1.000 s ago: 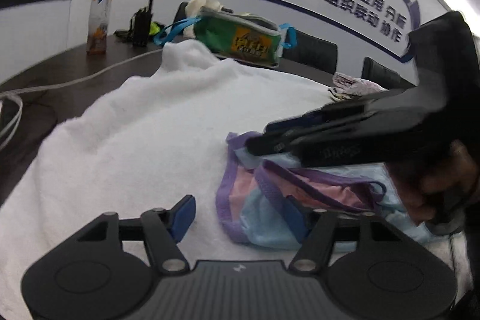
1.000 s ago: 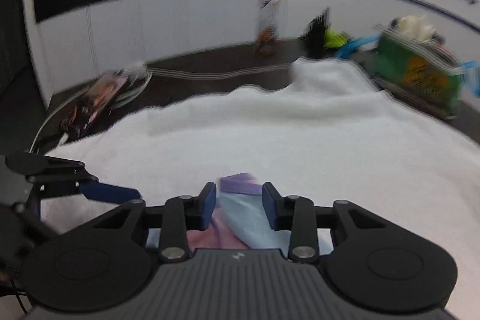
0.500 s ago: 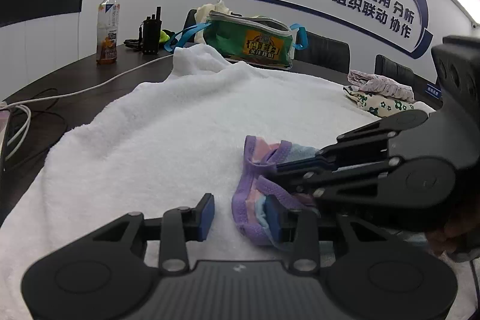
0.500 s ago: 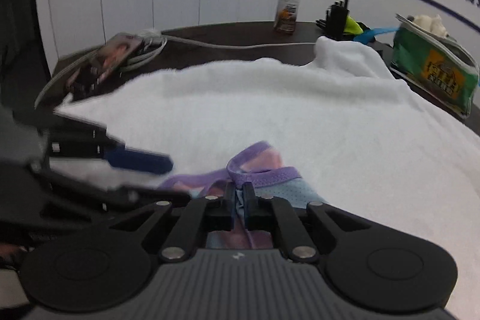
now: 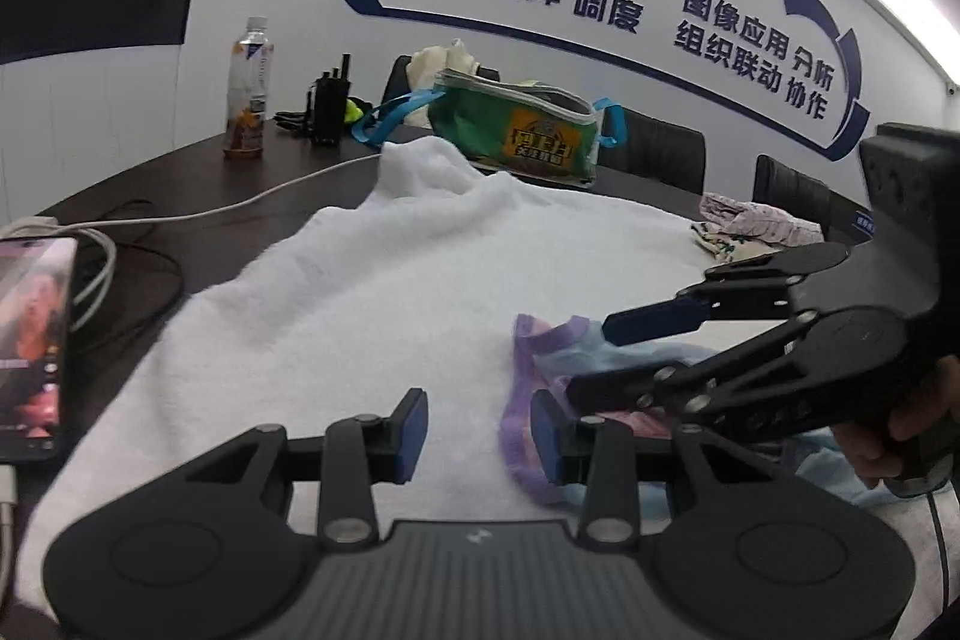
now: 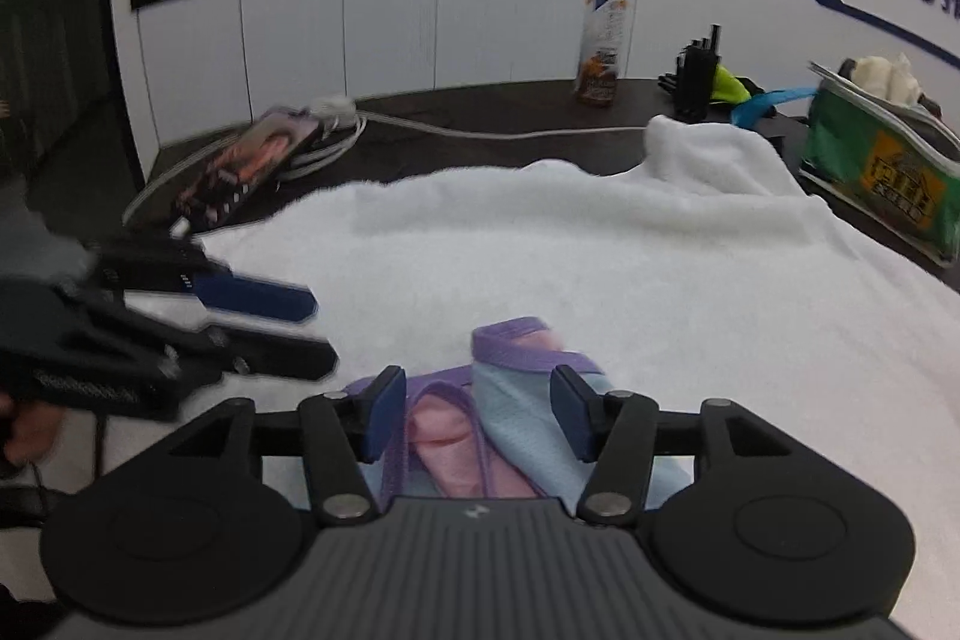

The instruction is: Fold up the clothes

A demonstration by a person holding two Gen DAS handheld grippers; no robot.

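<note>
A small light-blue garment (image 6: 516, 400) with purple trim and a pink lining lies partly folded on a white towel (image 6: 570, 244). My right gripper (image 6: 480, 412) hovers over it. Its jaws are opening; the cloth lies between them and the pads do not press on it. In the left wrist view the garment (image 5: 576, 352) sits at the right, under the right gripper (image 5: 624, 358). My left gripper (image 5: 480, 430) stands open over the towel (image 5: 390, 292), the purple hem just inside its right finger. From the right wrist it appears as the left gripper (image 6: 294, 328), blurred, left of the garment.
On the dark table around the towel stand a drink bottle (image 5: 249, 91), a green zip bag (image 5: 522, 130), black radios (image 5: 327, 106), a phone (image 5: 30, 340) with a white cable, and a pile of patterned clothes (image 5: 750, 226). A hand (image 5: 888, 448) holds the right gripper.
My right gripper was shut on a fold of the garment half a second ago and has opened, letting the cloth go. My left gripper narrowed earlier and has drawn a little away from the garment.
</note>
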